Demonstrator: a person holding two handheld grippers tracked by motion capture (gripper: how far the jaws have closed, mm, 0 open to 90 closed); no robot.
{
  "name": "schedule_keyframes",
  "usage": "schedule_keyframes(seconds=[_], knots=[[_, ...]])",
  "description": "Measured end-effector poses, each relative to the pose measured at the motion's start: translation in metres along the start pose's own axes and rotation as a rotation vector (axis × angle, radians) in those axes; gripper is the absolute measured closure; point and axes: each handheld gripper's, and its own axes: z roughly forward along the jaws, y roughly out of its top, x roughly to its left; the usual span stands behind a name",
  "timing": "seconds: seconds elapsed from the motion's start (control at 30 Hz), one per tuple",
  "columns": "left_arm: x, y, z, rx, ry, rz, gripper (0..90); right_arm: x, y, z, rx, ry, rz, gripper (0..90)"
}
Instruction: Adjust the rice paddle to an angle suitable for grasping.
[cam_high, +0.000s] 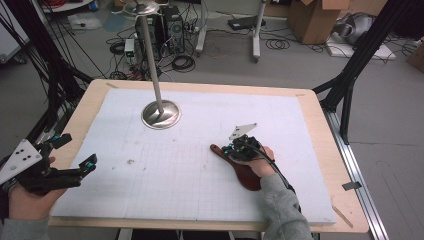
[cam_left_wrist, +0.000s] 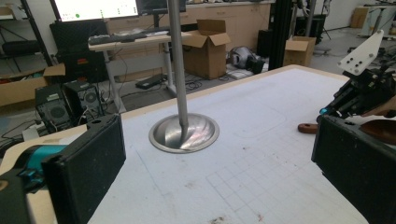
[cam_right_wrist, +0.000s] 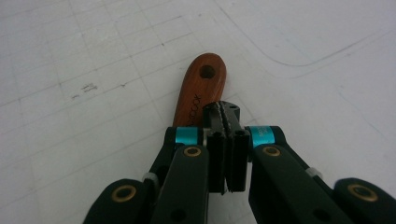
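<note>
Reddish wooden paddle (cam_right_wrist: 200, 88) under pressed-together right gripper (cam_right_wrist: 226, 109), hanging hole seen close up, left gripper (cam_left_wrist: 210, 158) wide apart, empty.

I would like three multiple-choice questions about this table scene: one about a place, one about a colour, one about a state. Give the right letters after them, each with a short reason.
1. Where does the metal stand rest?
A. on the far left part of the white mat
B. on the near right corner
C. on the floor

2. What colour is the wooden handle?
A. pale yellow
B. reddish brown
C. green

3. How are the jaws of the left gripper?
A. pressed together
B. wide apart with nothing between them
C. clamped on the stand's pole

Answers:
1 A: the high view shows its round base on the white mat, far from the person and left of centre.
2 B: the right gripper view shows a reddish-brown handle with a hole near its end.
3 B: the left gripper view shows its jaws at both edges, with bare mat between.
</note>
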Motion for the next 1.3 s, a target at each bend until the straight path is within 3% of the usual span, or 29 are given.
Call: schedule_keyframes(seconds=[0.23, 0.83, 1.2, 1.3], knots=[[0.001, 0.0, -0.002, -0.002, 0.005, -0.002, 3.3, 0.003, 0.003, 0.002, -0.012, 0.034, -0.014, 89.5], [0.001, 0.0, -0.003, -0.002, 0.008, -0.001, 3.2, 0.031, 0.021, 0.014, 0.042, 0.113, -0.157, 89.5], [0.0, -0.001, -0.001, 0.006, 0.003, 0.001, 3.3, 0.032, 0.024, 0.009, 0.017, 0.109, -0.158, 88.6], [0.001, -0.001, 0.001, 0.005, 0.0, 0.0, 3.3, 0.032, 0.025, 0.0, -0.013, 0.098, -0.142, 76.6]])
